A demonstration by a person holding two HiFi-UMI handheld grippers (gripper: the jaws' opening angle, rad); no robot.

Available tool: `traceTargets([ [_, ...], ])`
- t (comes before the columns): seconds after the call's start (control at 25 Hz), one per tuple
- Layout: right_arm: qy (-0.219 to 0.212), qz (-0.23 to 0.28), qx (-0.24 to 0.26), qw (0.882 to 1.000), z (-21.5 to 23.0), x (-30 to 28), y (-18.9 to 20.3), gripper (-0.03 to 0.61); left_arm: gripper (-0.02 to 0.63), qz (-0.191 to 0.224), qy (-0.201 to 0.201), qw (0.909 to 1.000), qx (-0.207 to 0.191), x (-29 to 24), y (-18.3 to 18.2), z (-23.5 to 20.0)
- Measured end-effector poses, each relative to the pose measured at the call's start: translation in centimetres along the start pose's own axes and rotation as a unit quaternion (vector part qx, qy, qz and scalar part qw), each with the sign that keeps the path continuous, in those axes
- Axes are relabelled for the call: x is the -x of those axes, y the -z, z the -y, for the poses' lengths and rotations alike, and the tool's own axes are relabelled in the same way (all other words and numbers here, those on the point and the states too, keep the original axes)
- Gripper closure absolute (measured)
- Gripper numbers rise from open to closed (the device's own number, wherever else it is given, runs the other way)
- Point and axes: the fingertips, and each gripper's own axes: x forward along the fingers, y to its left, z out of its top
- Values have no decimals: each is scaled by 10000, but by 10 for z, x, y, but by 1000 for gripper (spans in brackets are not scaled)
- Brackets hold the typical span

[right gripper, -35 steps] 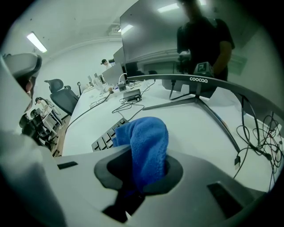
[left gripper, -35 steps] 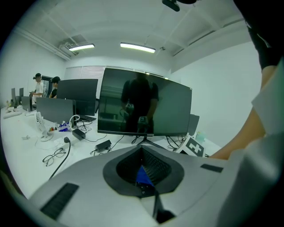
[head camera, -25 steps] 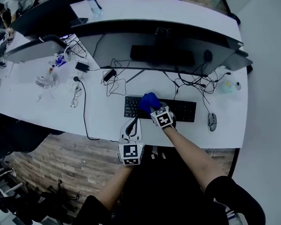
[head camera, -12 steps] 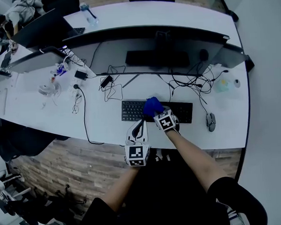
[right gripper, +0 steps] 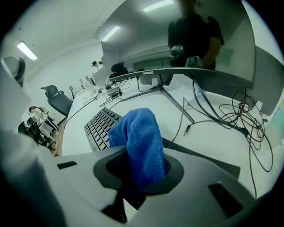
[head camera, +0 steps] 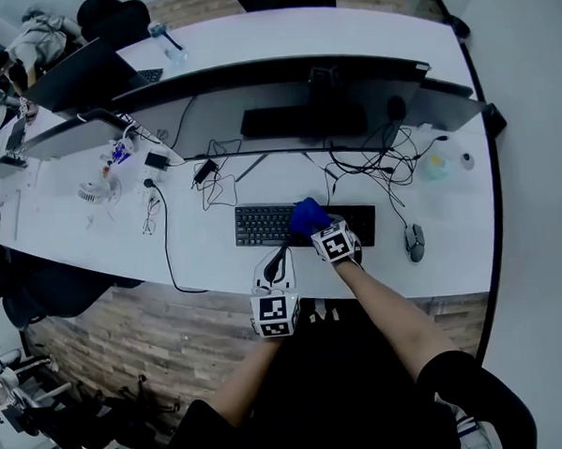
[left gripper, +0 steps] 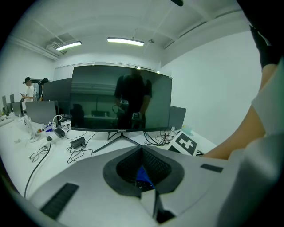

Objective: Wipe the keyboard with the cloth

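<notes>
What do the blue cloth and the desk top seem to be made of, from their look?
The cloth: probably microfibre or terry, matte; fine looped texture shows, and it folds softly. The desk top: perhaps laminate or painted board; smooth, even white without grain. Its core cannot be told.

Bare desk left of keyboard; cable tangle, monitor block behind; mouse at right.
</notes>
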Motion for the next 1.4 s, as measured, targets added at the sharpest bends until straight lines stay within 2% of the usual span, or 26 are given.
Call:
traceTargets([
  [0.32,110,-31,-33,9999,31,17,14,497,611,146,133,9998,-25,-13,-10,23],
  [0.64,119,-83,-83,9999,50,30,24,493,611,108,189,9997,-86,-17,-10,35],
  [0.84,115,-98,-268,9995,68,40,30,494,611,122,233,9996,-144,-24,-13,43],
  [1.2,69,-127,-83,9999,90,53,43,491,611,138,114,9996,-204,-28,-20,51],
  [1.4,104,-57,-222,9997,108,57,51,489,611,43,66,9996,-262,-30,-14,59],
])
